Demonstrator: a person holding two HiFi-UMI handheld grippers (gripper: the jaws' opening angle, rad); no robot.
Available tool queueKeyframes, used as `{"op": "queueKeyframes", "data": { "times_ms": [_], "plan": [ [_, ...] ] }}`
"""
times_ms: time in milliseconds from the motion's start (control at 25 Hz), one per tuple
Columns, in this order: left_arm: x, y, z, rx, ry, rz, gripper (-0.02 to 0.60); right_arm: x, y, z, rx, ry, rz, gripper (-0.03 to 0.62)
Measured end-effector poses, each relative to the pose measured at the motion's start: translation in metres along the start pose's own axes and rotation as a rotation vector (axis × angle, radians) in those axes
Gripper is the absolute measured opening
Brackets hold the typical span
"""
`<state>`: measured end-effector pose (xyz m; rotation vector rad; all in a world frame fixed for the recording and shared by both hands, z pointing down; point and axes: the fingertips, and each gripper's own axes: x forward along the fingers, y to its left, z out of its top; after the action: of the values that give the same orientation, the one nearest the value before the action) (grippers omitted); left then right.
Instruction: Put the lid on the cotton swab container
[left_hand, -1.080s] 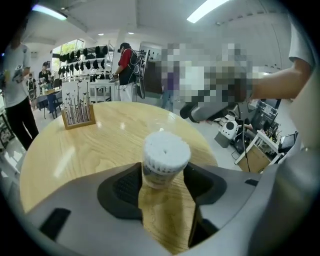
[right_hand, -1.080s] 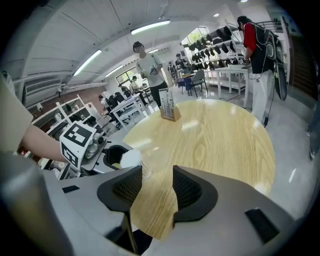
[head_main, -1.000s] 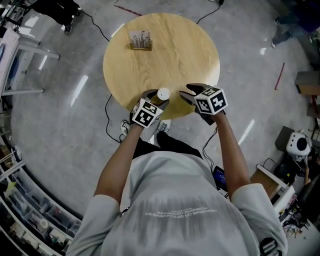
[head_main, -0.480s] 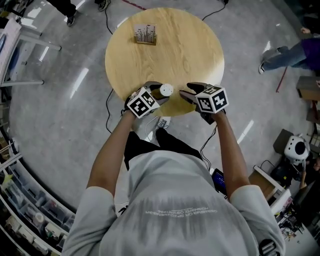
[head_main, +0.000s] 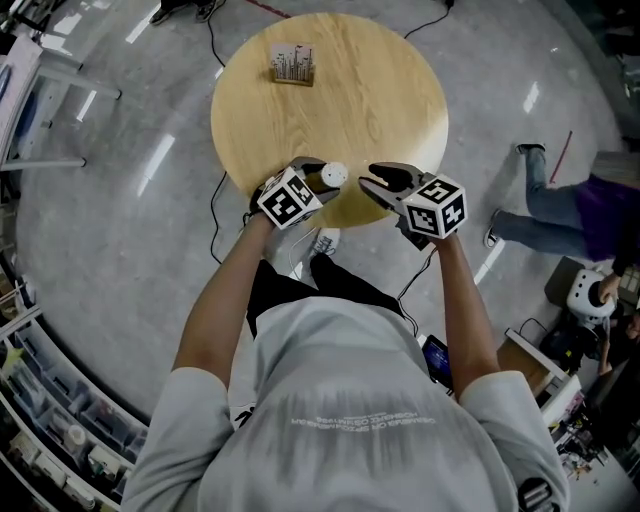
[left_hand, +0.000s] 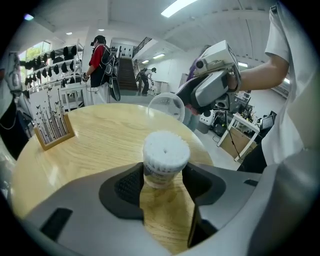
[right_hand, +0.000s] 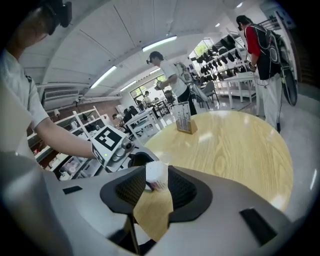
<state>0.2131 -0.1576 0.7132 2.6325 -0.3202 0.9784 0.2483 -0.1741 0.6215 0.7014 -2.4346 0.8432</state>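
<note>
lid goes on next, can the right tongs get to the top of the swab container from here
Probably yes. The right tongs, whose jaws have just been closing on the clear lid, hang beside the swab container with open air between. The left tongs grip its body, leaving its top uncovered.

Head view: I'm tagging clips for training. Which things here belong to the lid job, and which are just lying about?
Job: cotton swab container; clear lid.
Lying about: wooden card stand; passer-by.
</note>
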Motion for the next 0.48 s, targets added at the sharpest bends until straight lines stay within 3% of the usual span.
{"op": "queueKeyframes", "data": {
  "times_ms": [240,480],
  "plan": [
    [0.002,-0.002,0.001,-0.006,0.007,-0.001,0.259,0.017,0.024,0.002,-0.037,0.031,0.084,0.137],
    [0.001,0.0,0.001,-0.018,0.002,-0.002,0.259,0.035,0.027,0.012,0.009,0.036,0.106,0.086]
  ]
}}
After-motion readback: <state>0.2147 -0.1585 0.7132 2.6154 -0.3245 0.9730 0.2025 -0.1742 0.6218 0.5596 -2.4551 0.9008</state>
